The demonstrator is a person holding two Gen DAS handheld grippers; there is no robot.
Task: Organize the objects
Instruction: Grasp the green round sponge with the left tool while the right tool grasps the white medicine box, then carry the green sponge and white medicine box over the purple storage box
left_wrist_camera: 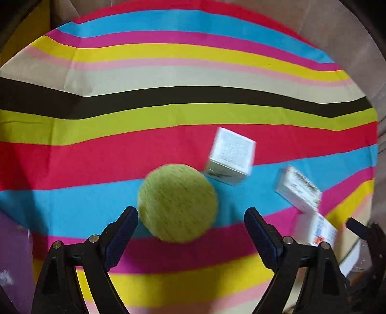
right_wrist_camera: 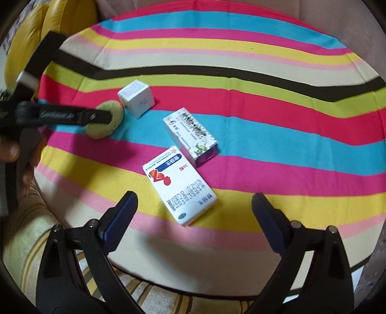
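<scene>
A round green fuzzy pad (left_wrist_camera: 177, 203) lies on the striped cloth (left_wrist_camera: 168, 72), just ahead of and partly between the fingertips of my left gripper (left_wrist_camera: 190, 217), which is open. In the right wrist view one left finger (right_wrist_camera: 96, 116) crosses over the pad (right_wrist_camera: 105, 125). A white cube box (left_wrist_camera: 230, 155) (right_wrist_camera: 136, 97) sits touching the pad's far right side. My right gripper (right_wrist_camera: 194, 200) stands open above a white box with a red figure (right_wrist_camera: 179, 186). A green and purple carton (right_wrist_camera: 190, 136) lies just beyond that box.
The striped cloth (right_wrist_camera: 289, 120) covers a round surface. A yellow cushion (right_wrist_camera: 48, 19) sits at the far left, and striped upholstery (right_wrist_camera: 156, 297) lies below the near edge. A hand (right_wrist_camera: 9, 149) holds the left gripper. Something purple (left_wrist_camera: 14, 253) is at the left edge.
</scene>
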